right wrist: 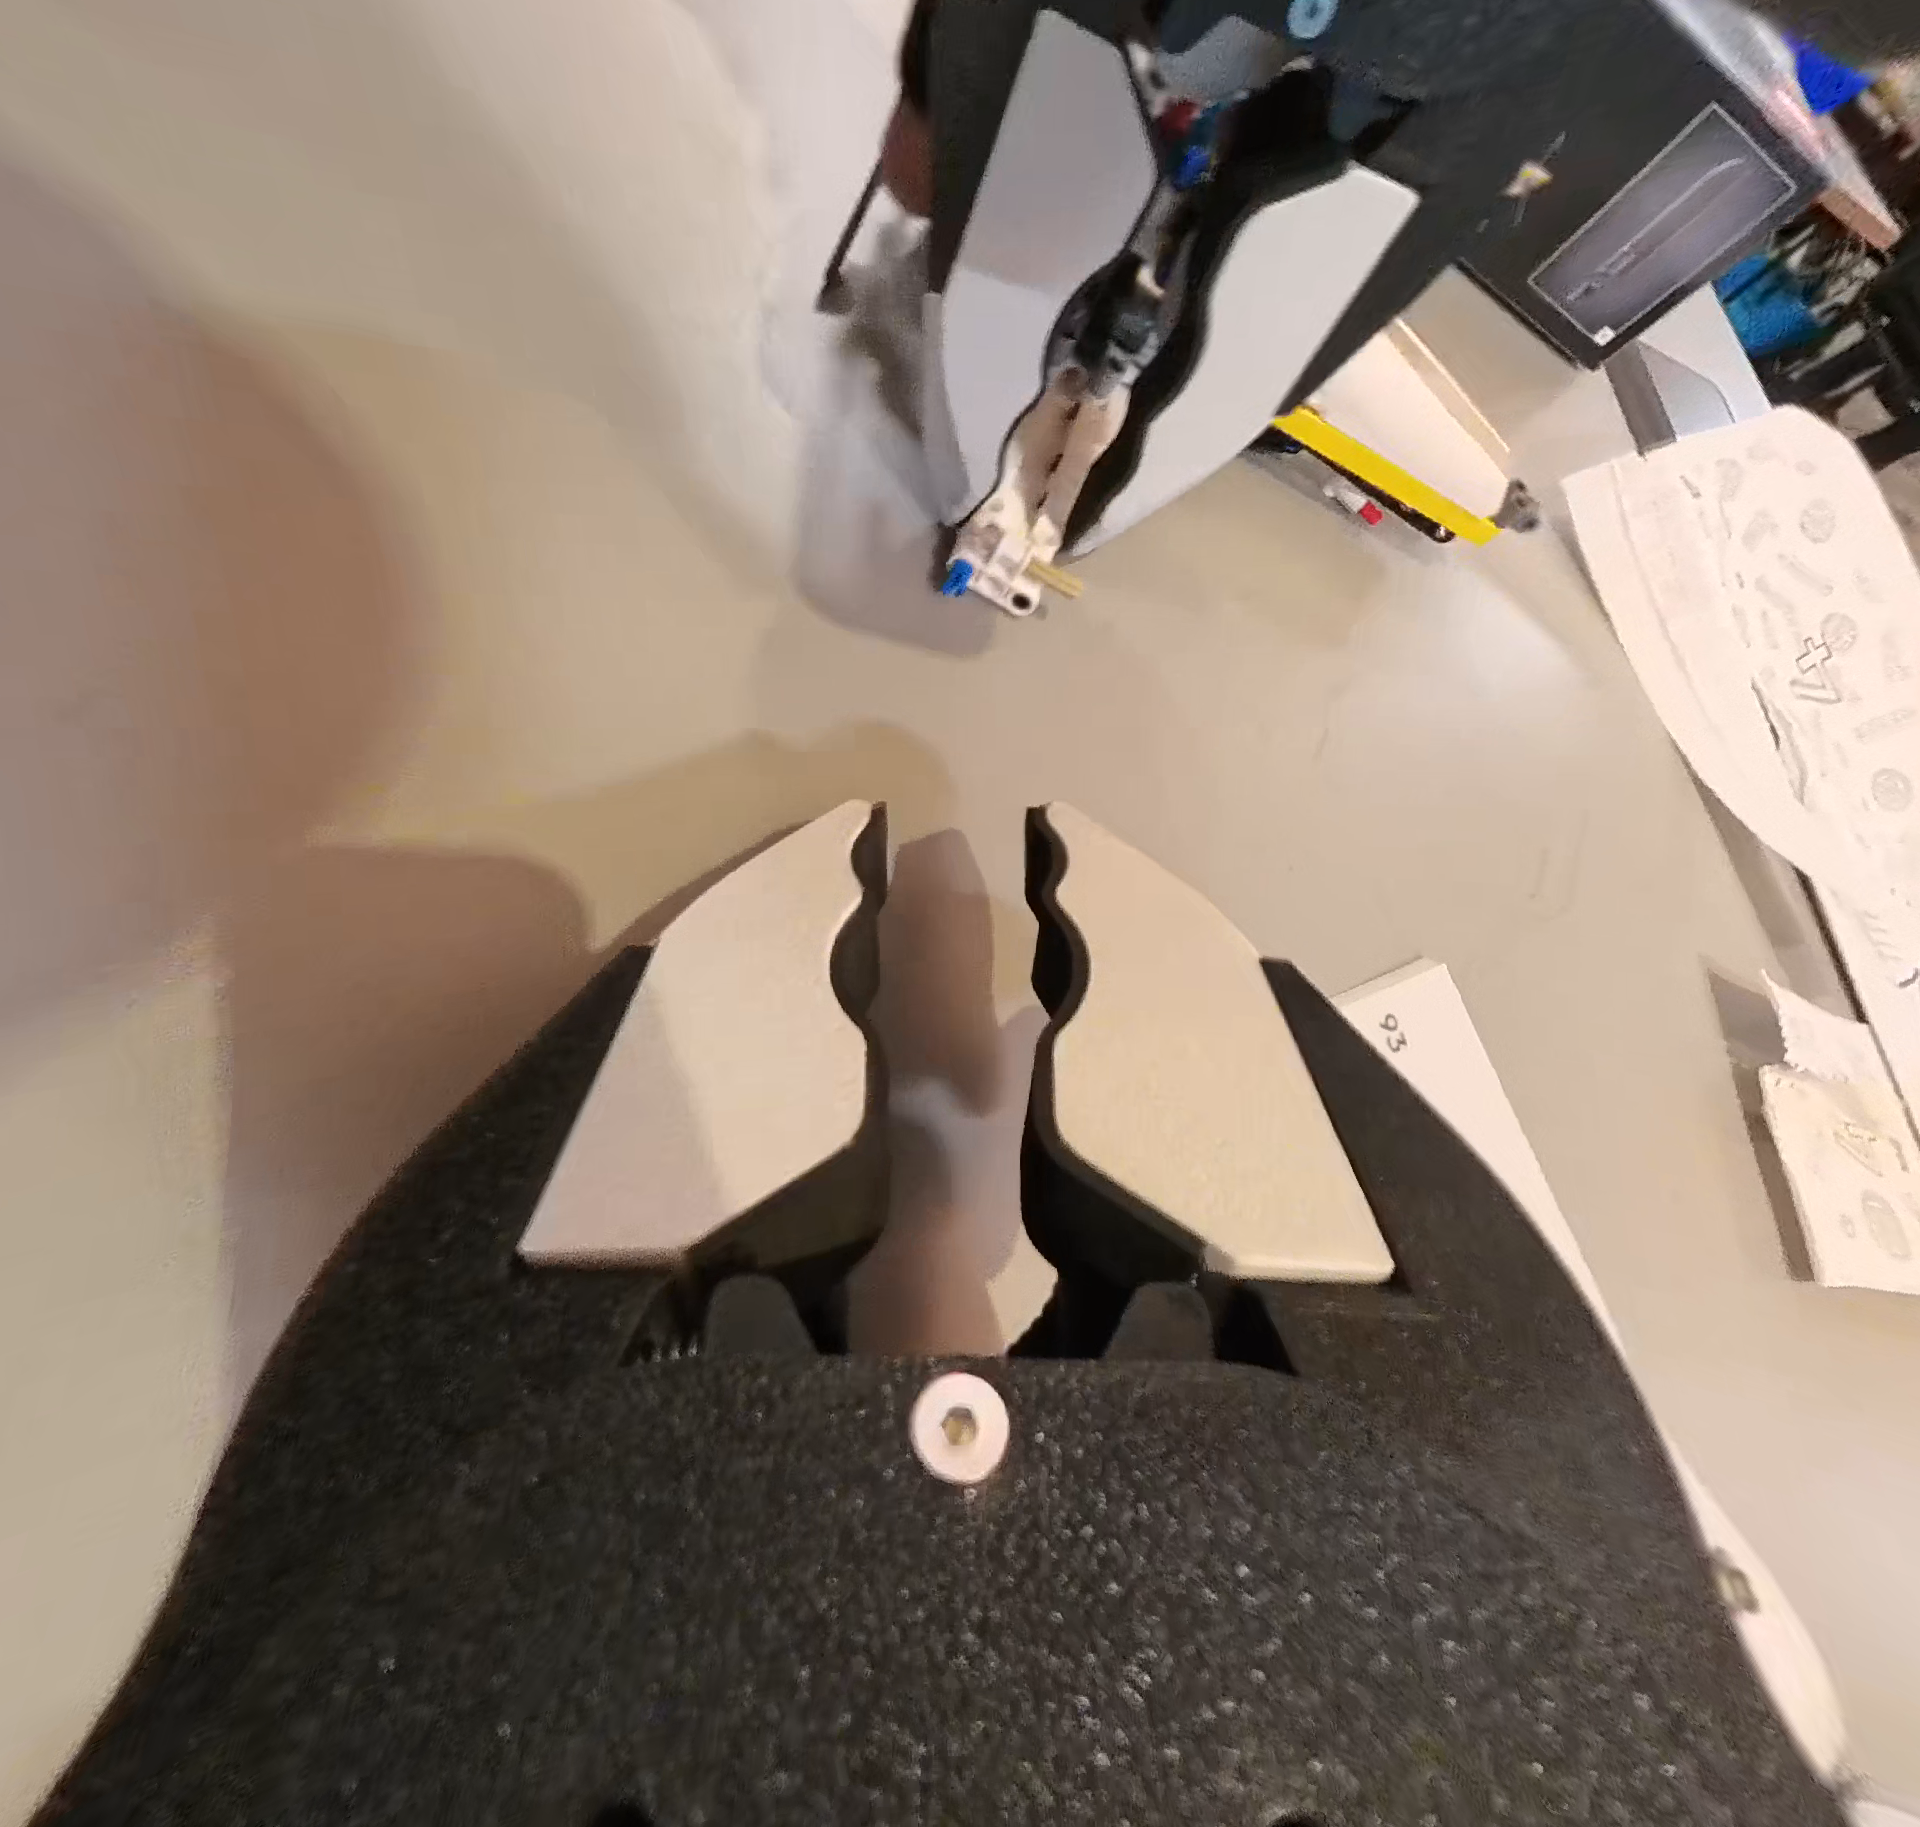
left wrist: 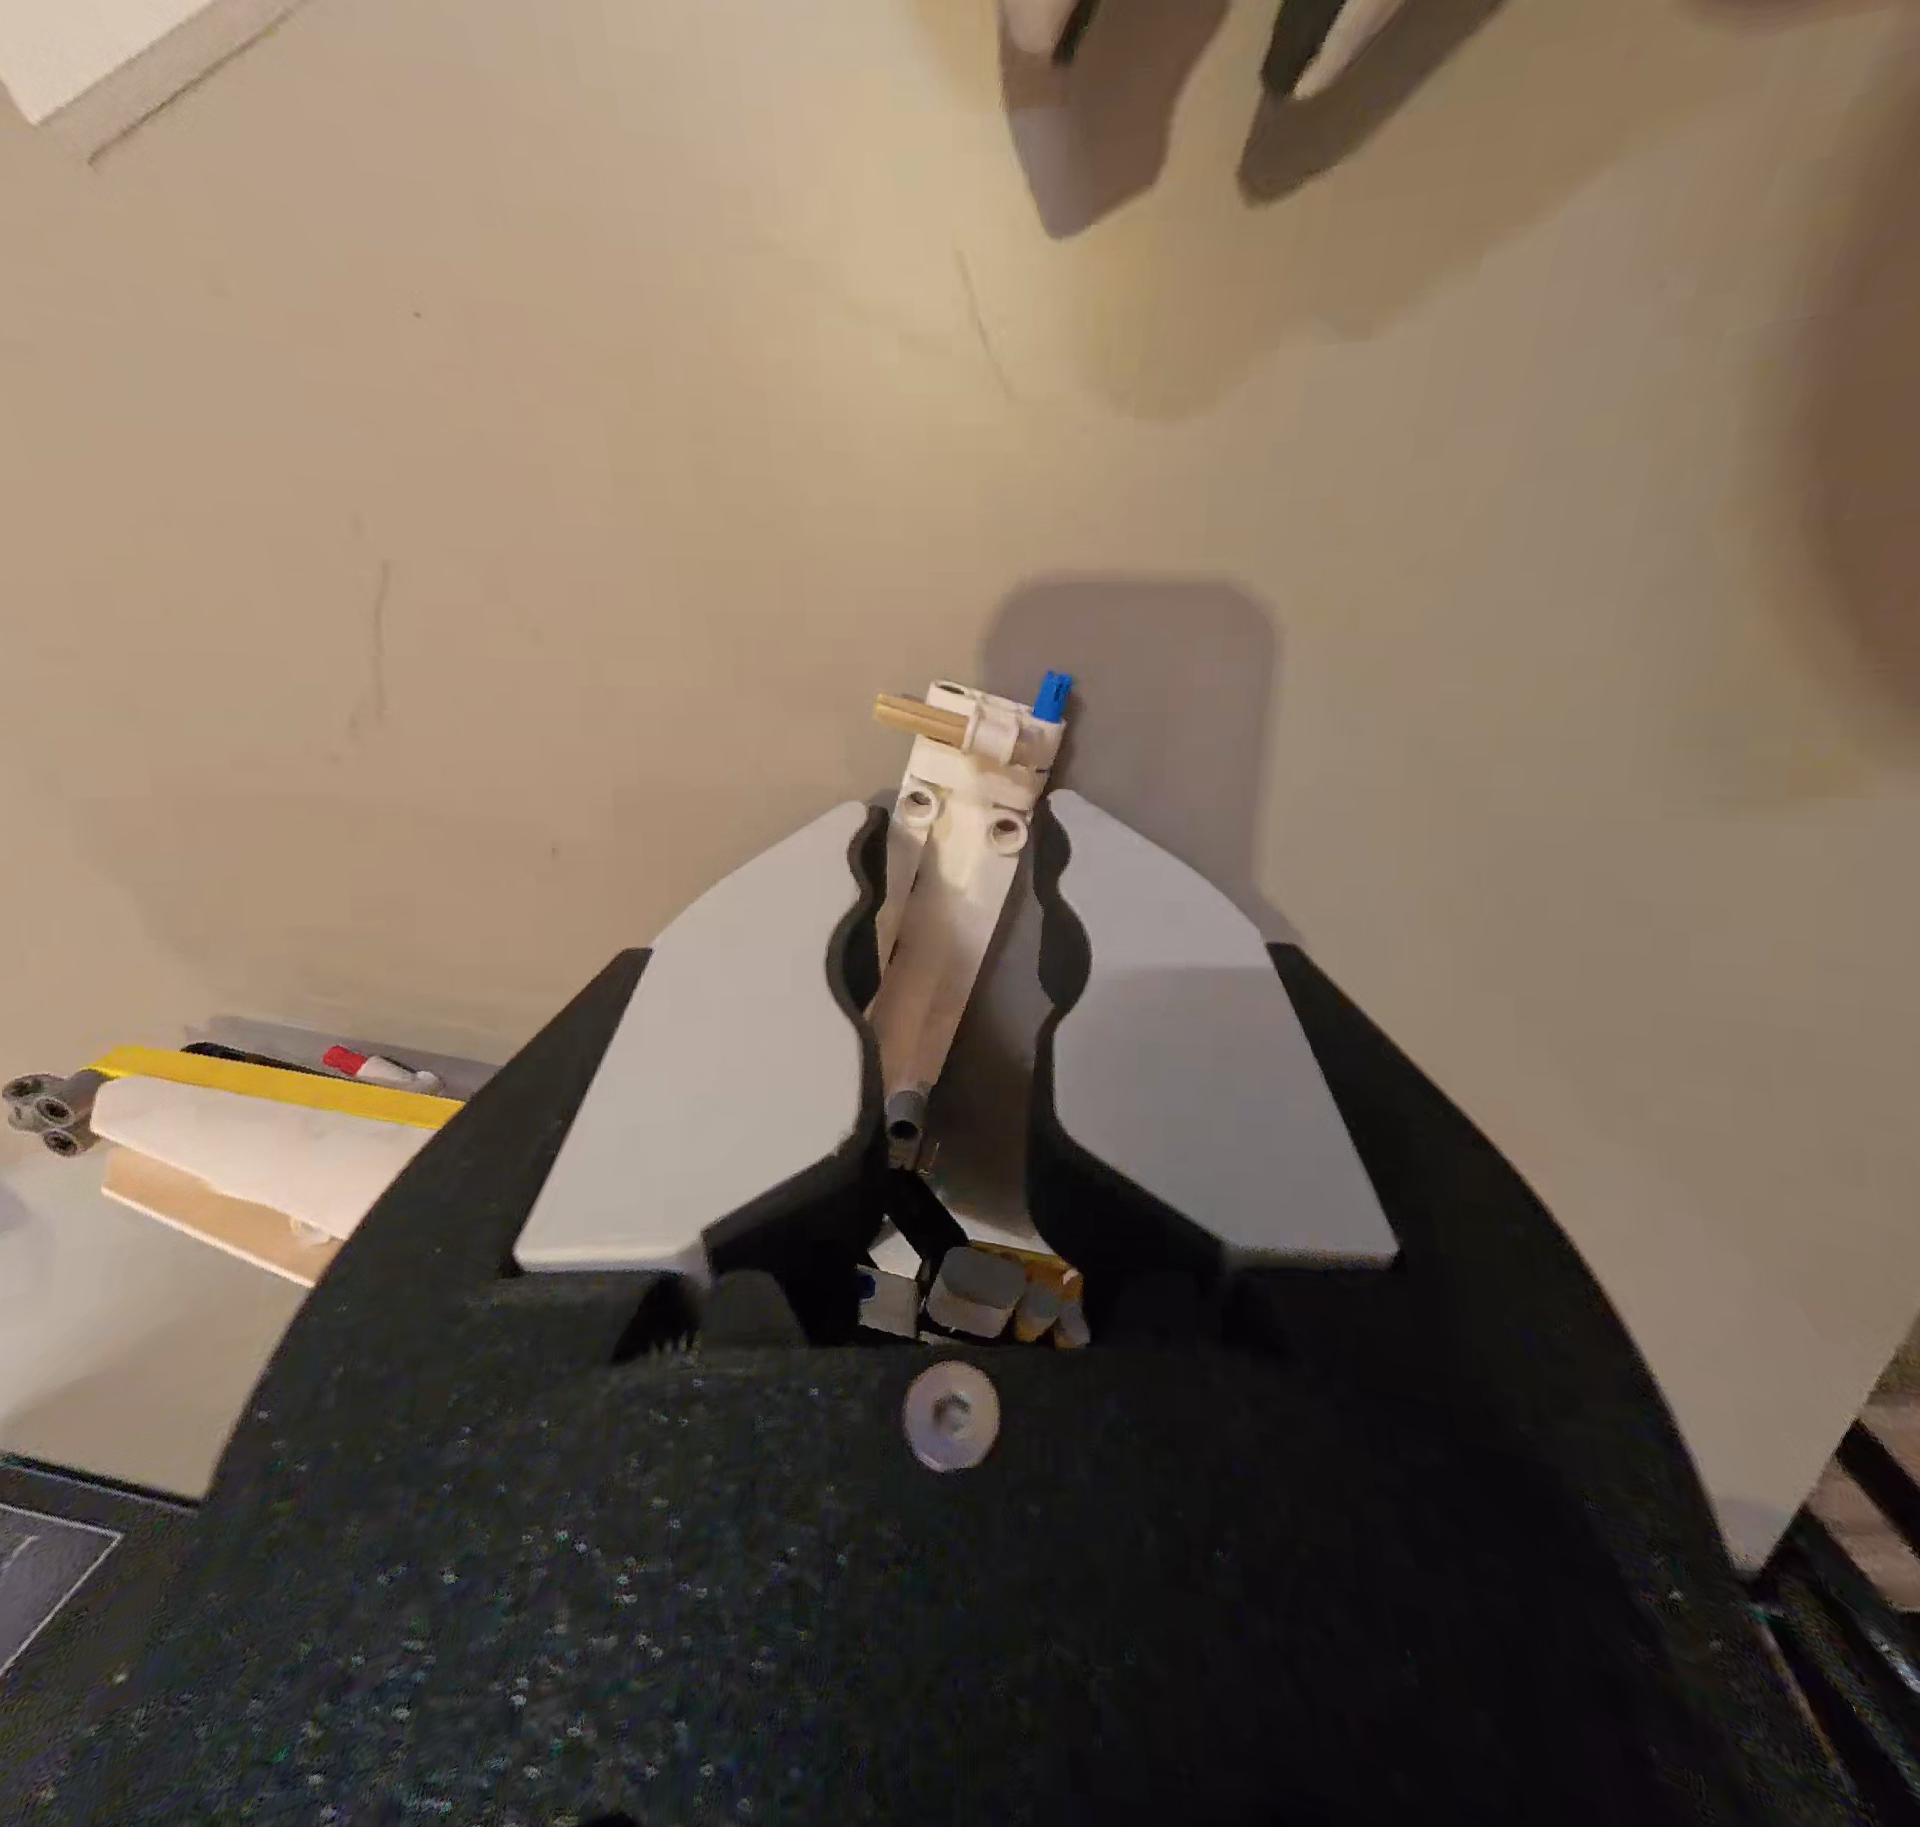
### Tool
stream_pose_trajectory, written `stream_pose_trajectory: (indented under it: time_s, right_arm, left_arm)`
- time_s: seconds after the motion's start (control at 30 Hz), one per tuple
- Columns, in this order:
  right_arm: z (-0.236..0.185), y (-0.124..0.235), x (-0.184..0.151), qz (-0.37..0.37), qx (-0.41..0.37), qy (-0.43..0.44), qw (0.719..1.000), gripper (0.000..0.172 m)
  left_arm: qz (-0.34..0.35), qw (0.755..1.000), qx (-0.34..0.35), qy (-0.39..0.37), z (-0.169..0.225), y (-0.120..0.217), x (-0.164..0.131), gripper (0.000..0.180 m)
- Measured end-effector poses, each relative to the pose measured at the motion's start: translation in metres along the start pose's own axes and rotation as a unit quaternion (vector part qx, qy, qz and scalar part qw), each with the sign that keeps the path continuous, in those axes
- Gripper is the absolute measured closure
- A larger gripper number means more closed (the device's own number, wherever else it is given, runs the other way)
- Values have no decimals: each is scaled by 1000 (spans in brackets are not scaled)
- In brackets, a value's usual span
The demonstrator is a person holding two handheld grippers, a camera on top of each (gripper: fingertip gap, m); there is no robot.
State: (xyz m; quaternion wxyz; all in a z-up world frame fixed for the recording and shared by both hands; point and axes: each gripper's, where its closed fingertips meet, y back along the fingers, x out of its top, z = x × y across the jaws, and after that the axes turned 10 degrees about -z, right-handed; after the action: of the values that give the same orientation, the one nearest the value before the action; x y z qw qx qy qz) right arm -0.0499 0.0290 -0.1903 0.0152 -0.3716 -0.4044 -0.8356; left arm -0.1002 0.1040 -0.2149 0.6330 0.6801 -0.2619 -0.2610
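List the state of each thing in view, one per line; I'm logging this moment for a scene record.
Left tongs: closed on the white brick-built plastic assembly.
White brick-built plastic assembly: gripped, its blue pin and tan axle poking past the tips.
Right tongs: open, nothing between them.
Yellow-and-white brick model: resting on the table.

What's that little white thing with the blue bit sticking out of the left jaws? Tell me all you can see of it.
The white brick assembly looks like plastic building-toy parts: a long pale beam with round holes, a tan axle poking sideways and a blue pin at its tip. It lies lengthwise between the left gripper jaws, which close on its sides, its head protruding just above the beige table.
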Motion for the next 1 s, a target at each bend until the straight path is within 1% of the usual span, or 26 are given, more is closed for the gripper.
stream_pose_trajectory:
  time_s: [0.13,0.2,0.3,0.4,0.53,0.77,0.9,1.0]
  right_arm:
    - [8,0,4,11,19,-60,998,144]
    - [9,-2,8,19,38,-93,995,143]
    - [10,-8,10,9,54,-123,991,141]
    - [10,-14,6,-15,62,-129,990,139]
    - [9,-18,4,-27,74,-130,988,137]
    - [5,-16,7,-18,98,-131,986,137]
    - [3,-16,8,-13,107,-127,986,135]
    - [1,-15,9,-8,112,-122,986,141]
  left_arm:
    - [-5,1000,-11,16,7,1,11,152]
    - [-11,999,-17,37,8,1,16,152]
    - [-12,998,-26,60,8,1,26,153]
    - [-7,997,-28,66,9,2,35,153]
    - [8,998,-34,60,15,3,45,153]
    - [33,997,-38,65,19,5,53,153]
    - [59,995,-43,62,22,13,57,154]
    - [66,995,-39,60,21,15,58,153]
